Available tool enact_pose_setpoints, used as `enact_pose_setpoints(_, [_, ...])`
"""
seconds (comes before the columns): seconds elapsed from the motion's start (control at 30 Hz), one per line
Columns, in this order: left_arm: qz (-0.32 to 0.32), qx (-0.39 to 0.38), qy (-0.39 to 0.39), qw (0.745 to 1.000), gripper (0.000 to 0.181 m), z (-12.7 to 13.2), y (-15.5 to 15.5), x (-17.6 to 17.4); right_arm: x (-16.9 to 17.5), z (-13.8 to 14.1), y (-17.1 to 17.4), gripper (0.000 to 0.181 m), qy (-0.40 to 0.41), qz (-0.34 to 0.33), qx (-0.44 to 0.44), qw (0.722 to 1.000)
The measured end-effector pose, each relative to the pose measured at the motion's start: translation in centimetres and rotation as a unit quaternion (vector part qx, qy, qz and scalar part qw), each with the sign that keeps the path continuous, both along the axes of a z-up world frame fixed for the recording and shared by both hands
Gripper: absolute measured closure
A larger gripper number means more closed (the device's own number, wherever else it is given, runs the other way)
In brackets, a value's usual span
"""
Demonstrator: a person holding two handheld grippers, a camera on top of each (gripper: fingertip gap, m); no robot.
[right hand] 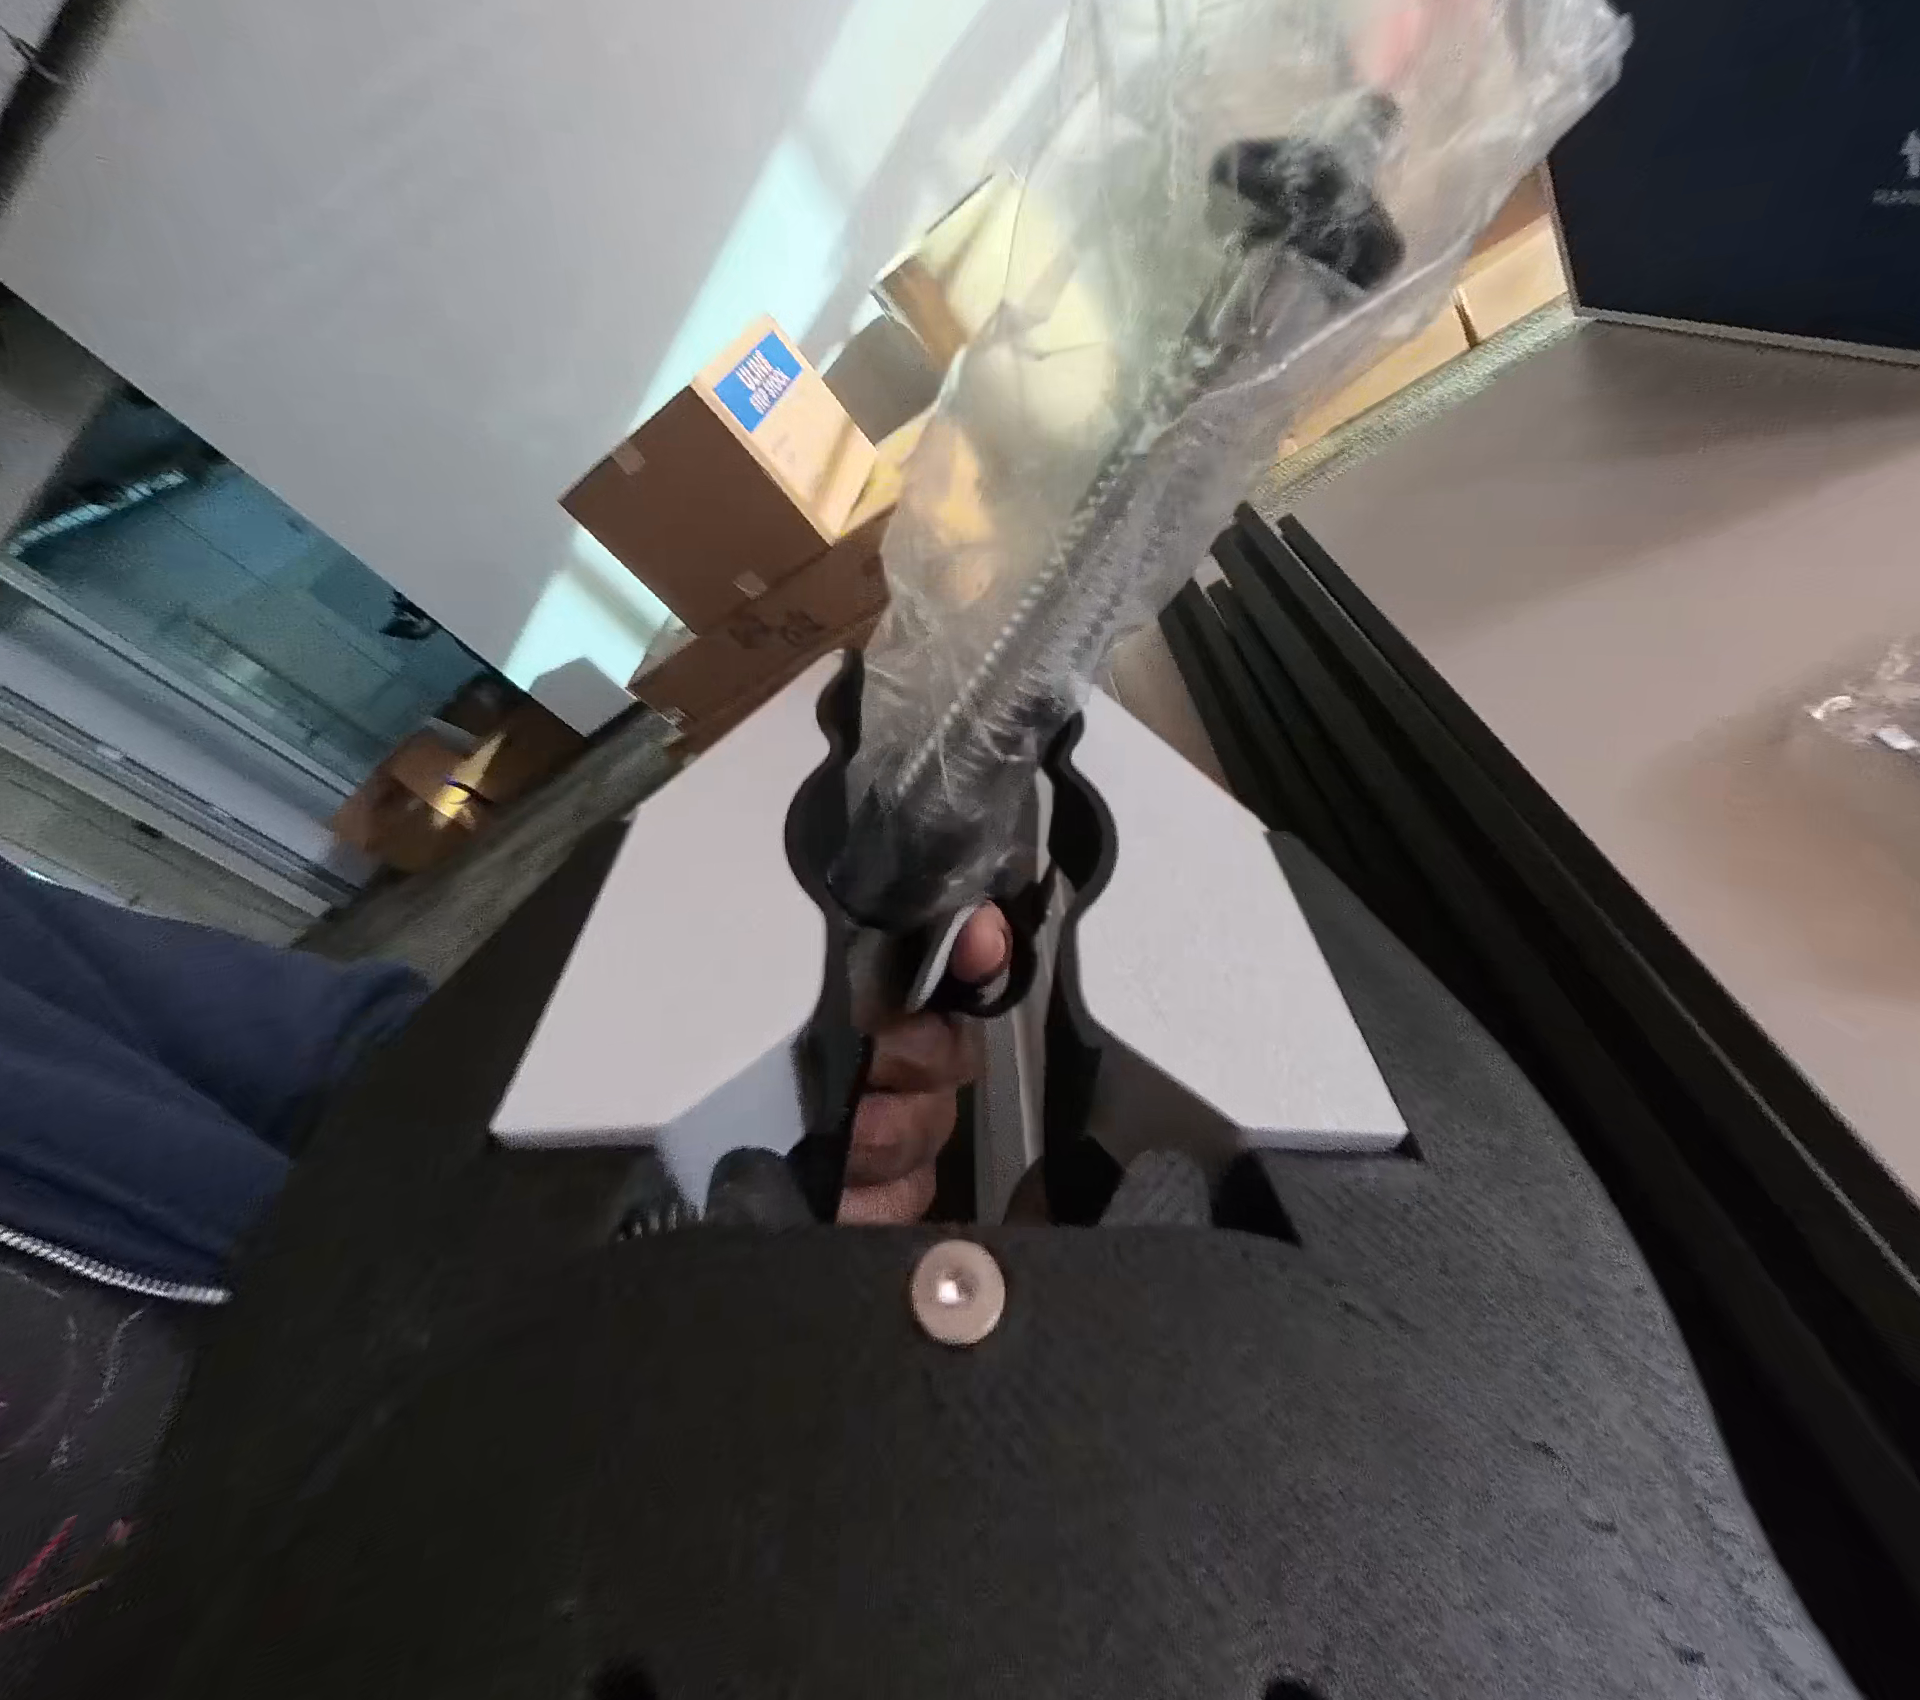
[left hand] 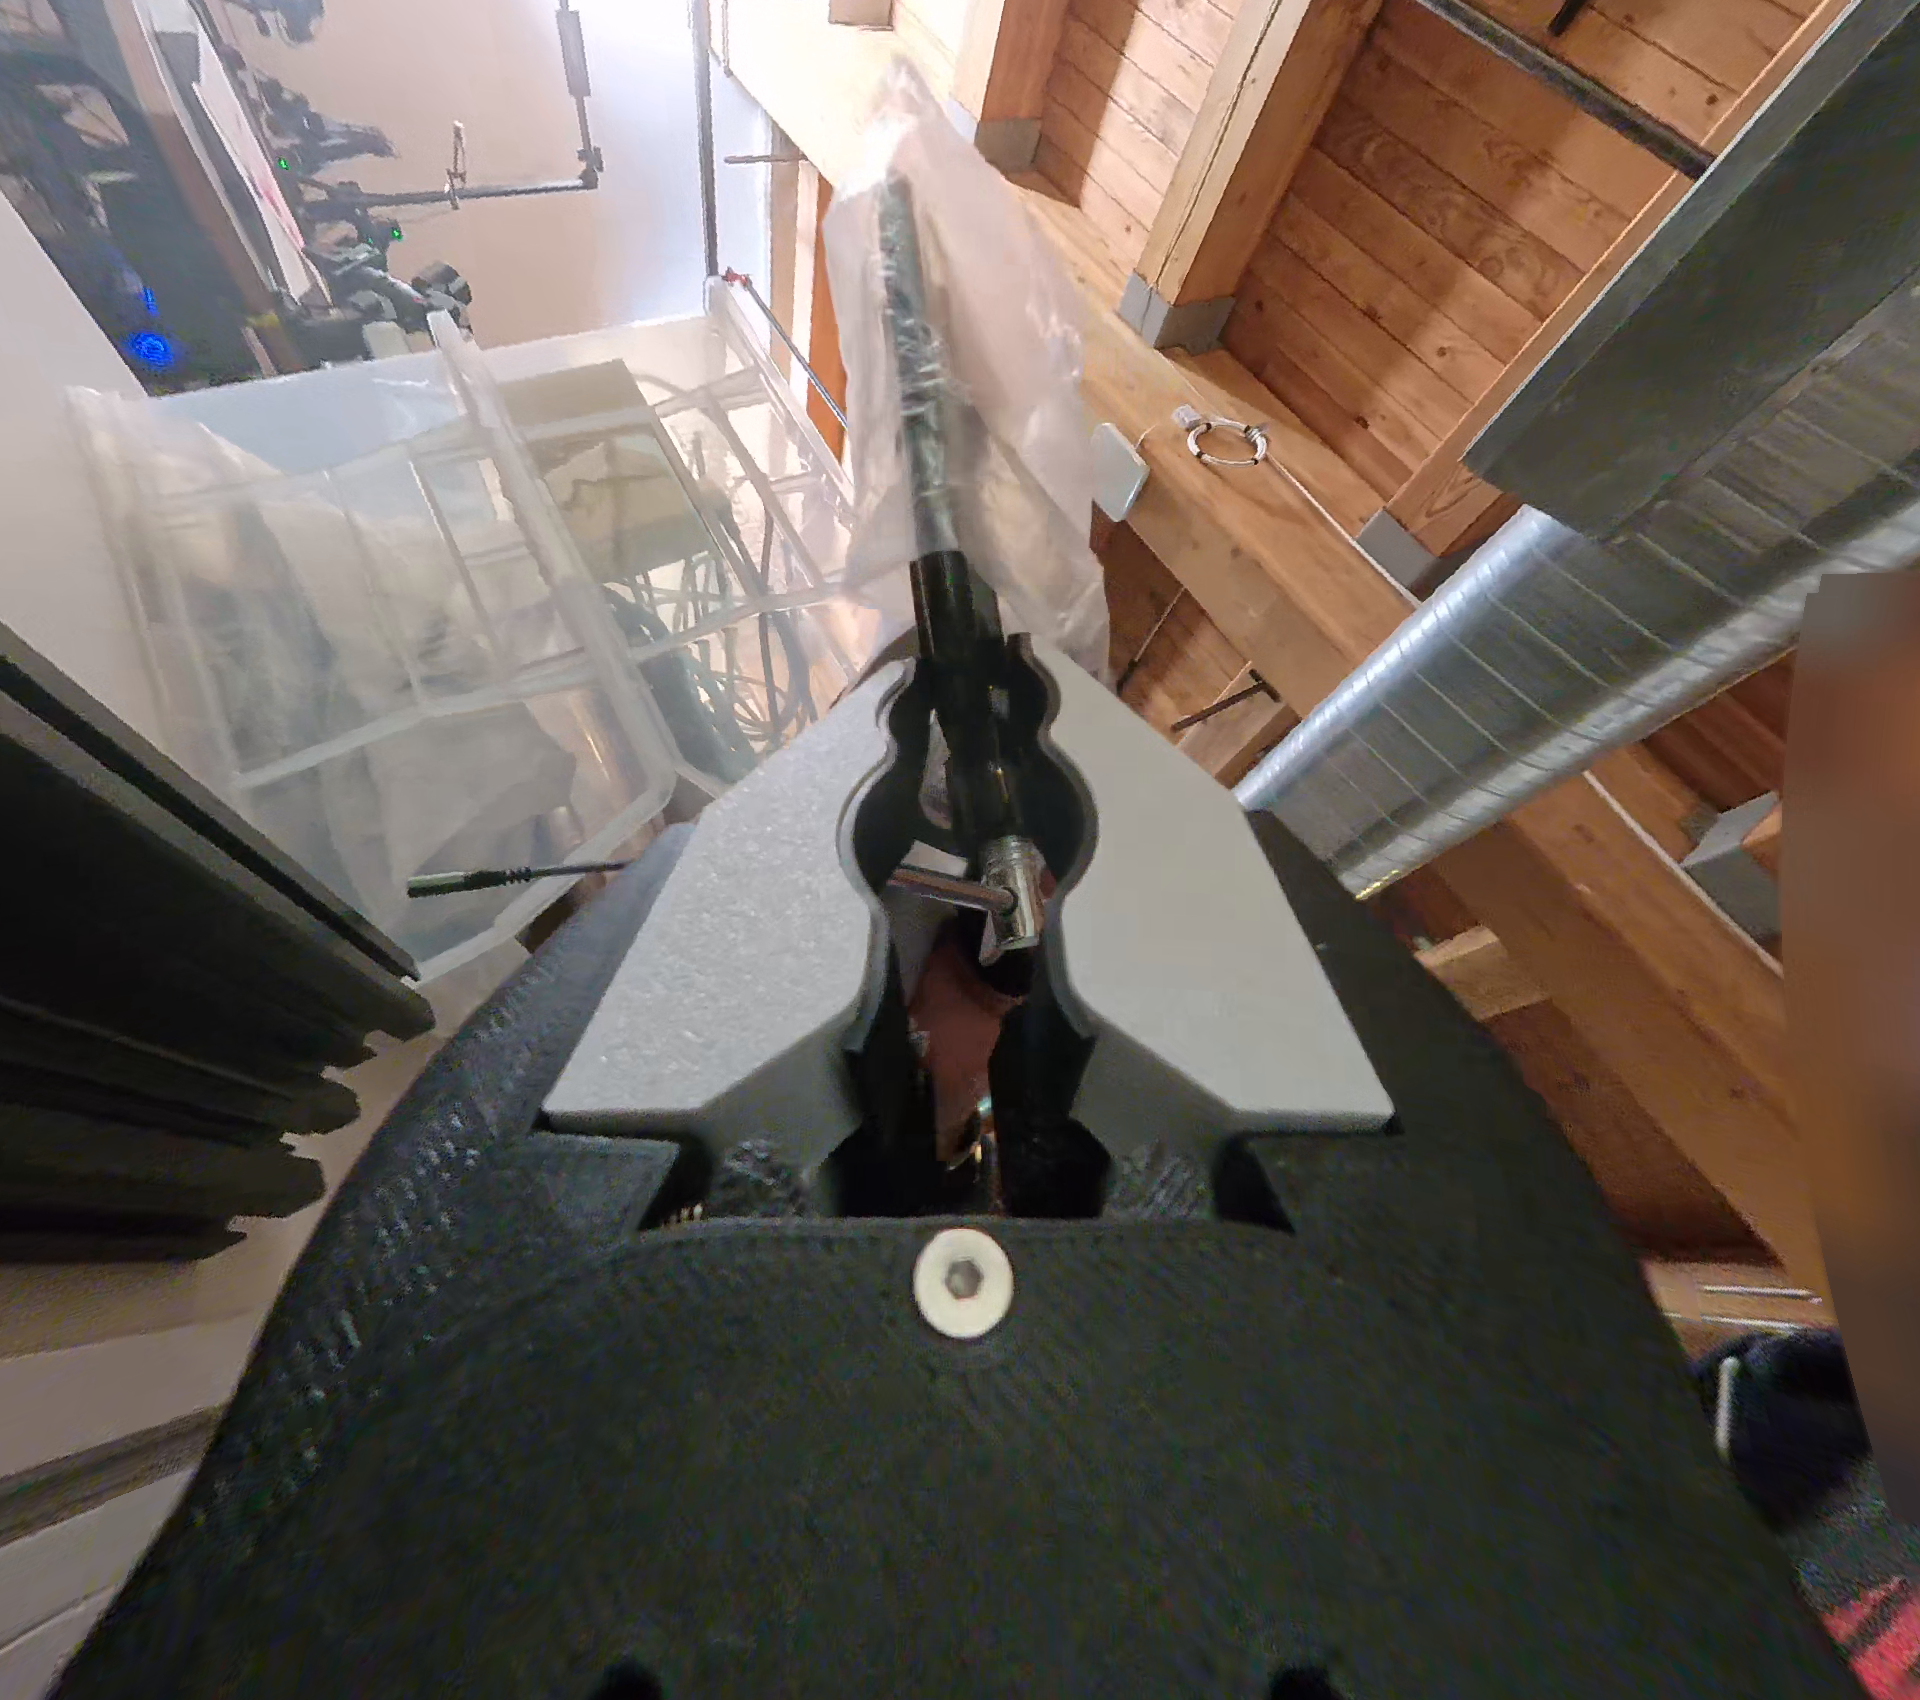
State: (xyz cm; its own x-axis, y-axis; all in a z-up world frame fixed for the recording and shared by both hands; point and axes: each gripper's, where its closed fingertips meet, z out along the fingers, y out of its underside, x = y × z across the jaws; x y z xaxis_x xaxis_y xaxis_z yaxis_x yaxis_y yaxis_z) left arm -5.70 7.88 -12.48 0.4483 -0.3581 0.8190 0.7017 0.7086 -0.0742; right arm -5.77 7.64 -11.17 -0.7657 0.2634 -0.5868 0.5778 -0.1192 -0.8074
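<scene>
Your left gripper (left hand: 971, 715) is clamped on a long black rod (left hand: 925, 403), steadying it; your right gripper (right hand: 940, 777) pinches its crinkled clear plastic bag (right hand: 1247, 196).

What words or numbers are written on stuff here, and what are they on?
Blue label on the cardboard box: white printed words, which I don't copy out.
Dark panel: a pale mark, too small to read.
Clear bag in the right gripper, black rod in the left gripper: no writing.
Left wrist view: none.
</scene>
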Motion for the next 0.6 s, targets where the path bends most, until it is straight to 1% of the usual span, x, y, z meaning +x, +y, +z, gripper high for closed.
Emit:
enact_pose_setpoints(0.13, [0.016, -0.023, 0.008, 1.0, 0.156, -0.1, -0.7, -0.6, -0.6, -0.3, 0.1, 0.153, -0.002, -0.008, -0.002, 1.0])
enact_pose_setpoints(0.27, [0.028, -0.02, 0.002, 0.999, 0.156, -0.6, -1.7, -0.9, -1.5, 0.1, 1.6, 0.149, -0.009, -0.029, -0.034, 0.999])
enact_pose_setpoints(0.37, [0.046, -0.056, 0.012, 0.997, 0.157, -1.0, -2.2, -1.2, -2.4, 0.0, 2.4, 0.147, -0.015, -0.04, -0.039, 0.998])
enact_pose_setpoints(0.47, [0.053, -0.099, 0.012, 0.994, 0.156, -1.9, -2.4, -1.8, -2.6, -1.0, 1.7, 0.147, -0.036, -0.024, -0.041, 0.998])
enact_pose_setpoints(0.53, [0.053, -0.112, 0.012, 0.992, 0.157, -2.2, -2.4, -1.9, -2.8, -1.7, 1.4, 0.146, -0.044, -0.026, -0.039, 0.998])
enact_pose_setpoints(0.6, [0.053, -0.116, 0.02, 0.992, 0.156, -2.1, -2.5, -1.8, -3.7, -1.8, 1.9, 0.141, -0.053, -0.043, -0.051, 0.996])
